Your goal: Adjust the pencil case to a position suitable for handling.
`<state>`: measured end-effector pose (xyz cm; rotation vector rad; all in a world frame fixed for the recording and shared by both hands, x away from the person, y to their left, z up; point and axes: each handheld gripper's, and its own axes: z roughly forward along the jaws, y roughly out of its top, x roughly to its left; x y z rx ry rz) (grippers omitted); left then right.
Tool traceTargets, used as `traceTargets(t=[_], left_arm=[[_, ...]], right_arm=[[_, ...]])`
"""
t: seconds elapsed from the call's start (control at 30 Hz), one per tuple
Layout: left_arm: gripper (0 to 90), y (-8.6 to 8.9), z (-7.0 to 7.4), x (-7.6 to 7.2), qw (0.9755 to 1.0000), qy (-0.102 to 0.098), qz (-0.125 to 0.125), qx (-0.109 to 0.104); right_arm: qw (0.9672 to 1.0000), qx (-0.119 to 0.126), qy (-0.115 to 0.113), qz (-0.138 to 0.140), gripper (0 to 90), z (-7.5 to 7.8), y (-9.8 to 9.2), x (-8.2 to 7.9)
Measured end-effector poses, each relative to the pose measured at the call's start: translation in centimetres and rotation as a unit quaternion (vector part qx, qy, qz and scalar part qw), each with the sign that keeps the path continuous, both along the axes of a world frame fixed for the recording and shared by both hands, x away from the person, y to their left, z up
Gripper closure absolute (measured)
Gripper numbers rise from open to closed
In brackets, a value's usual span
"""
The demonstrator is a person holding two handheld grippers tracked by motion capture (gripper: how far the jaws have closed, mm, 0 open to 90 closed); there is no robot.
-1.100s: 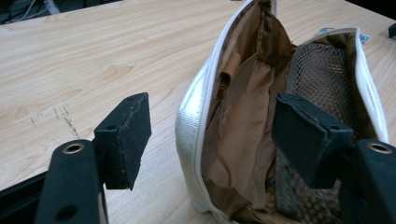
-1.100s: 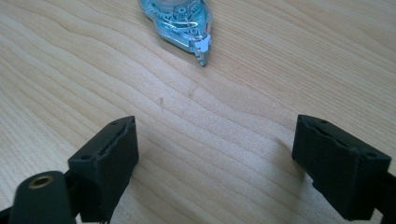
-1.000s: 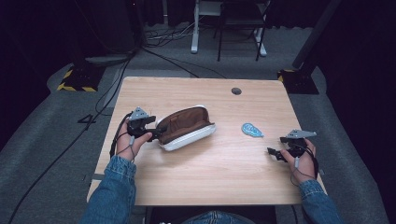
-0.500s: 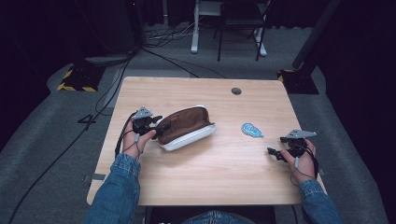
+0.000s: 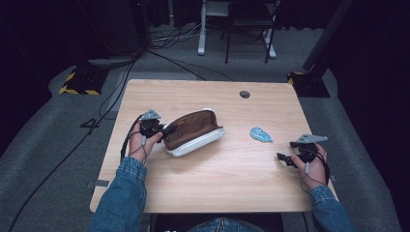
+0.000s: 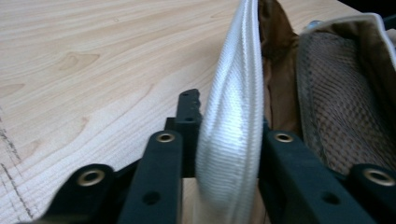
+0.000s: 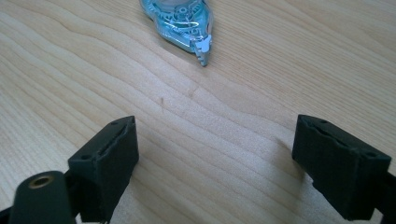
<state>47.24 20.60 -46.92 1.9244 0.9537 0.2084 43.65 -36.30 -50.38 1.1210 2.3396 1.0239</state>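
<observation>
High view showed the left gripper (image 5: 167,130) had moved in from beside the pouch (image 5: 193,131) to clamp its white rim, likely to hold it open; the right gripper (image 5: 285,158) rested wide apart near the blue tape dispenser (image 5: 261,134) on the table (image 5: 217,193).

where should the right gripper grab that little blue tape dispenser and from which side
Probably across the wide rounded body of the tape dispenser, not its narrow white tip. It lies flat on the table with bare wood around it, so come from above. The right gripper is open and already faces it.
</observation>
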Motion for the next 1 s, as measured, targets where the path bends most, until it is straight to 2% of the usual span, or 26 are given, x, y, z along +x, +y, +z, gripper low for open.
traceTargets(t=[0.27, 0.5, 0.67, 1.0], left_arm=[[83.6, -0.1, 0.2, -0.3, 0.9998, 0.009, -0.015, 0.0], [84.9, -0.3, 0.8, -0.7, 0.9997, 0.006, -0.023, 0.0], [85.3, -0.5, 1.3, -1.2, 0.9997, 0.011, -0.024, -0.002], [85.4, -1.4, 2.8, -2.5, 0.9993, 0.004, -0.037, -0.002]], right_arm=[[1.0, -0.001, 0.0, 0.001, 14.6, 0.0, 0.0, 0.0], [1.0, -0.001, 0.0, 0.001, 14.6, 0.0, 0.0, 0.0], [1.0, -0.001, -0.001, 0.002, 14.6, 0.0, 0.0, 0.0], [1.0, -0.001, 0.0, 0.003, 14.6, 0.0, 0.0, 0.1]])
